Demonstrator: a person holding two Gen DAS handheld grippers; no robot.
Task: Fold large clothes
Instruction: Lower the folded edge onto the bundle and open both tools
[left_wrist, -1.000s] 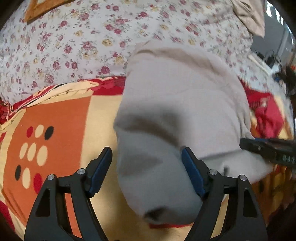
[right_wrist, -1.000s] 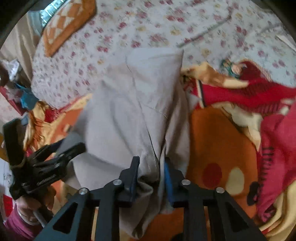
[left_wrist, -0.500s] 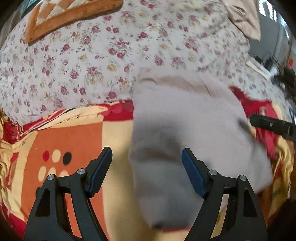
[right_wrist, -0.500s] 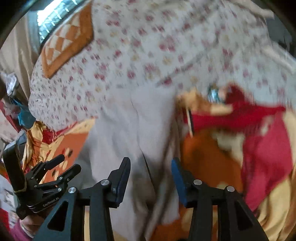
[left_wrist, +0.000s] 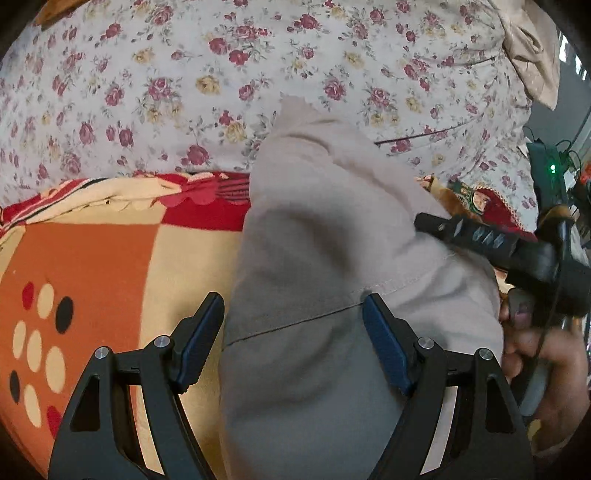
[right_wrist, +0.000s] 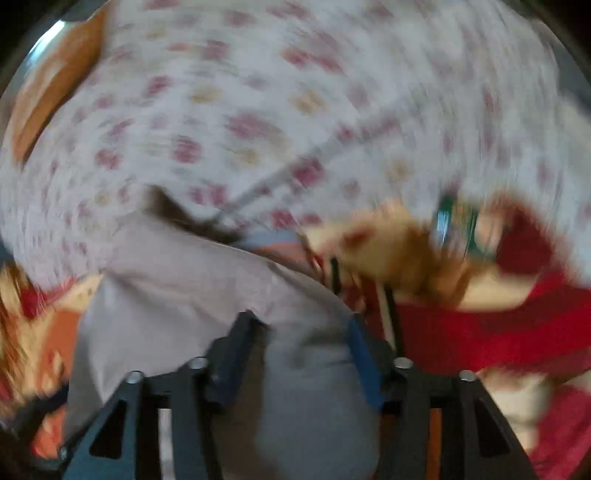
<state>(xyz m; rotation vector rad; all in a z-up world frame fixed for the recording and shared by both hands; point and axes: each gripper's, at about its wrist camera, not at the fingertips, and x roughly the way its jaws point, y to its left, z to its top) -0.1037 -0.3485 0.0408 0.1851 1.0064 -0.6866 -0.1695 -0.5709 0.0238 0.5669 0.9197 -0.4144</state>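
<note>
Jaws wide apart on the left gripper (left_wrist: 293, 330) over the beige garment (left_wrist: 332, 258). Left wrist view alone catches the right gripper (left_wrist: 436, 223) side-on; the blurred right wrist view shows its jaws spread too.

Right wrist view: motion-blurred throughout; floral sheet (right_wrist: 258, 110) print and red blanket (right_wrist: 480, 332) edges smeared. Grey garment (right_wrist: 207, 288) runs off the bottom edge in both views; its lower hem is unseen. Left wrist view: right tool (left_wrist: 436, 223) partly cut off at right, finger spacing unreadable. Equipment (left_wrist: 550, 170) at far right too small to identify.
</note>
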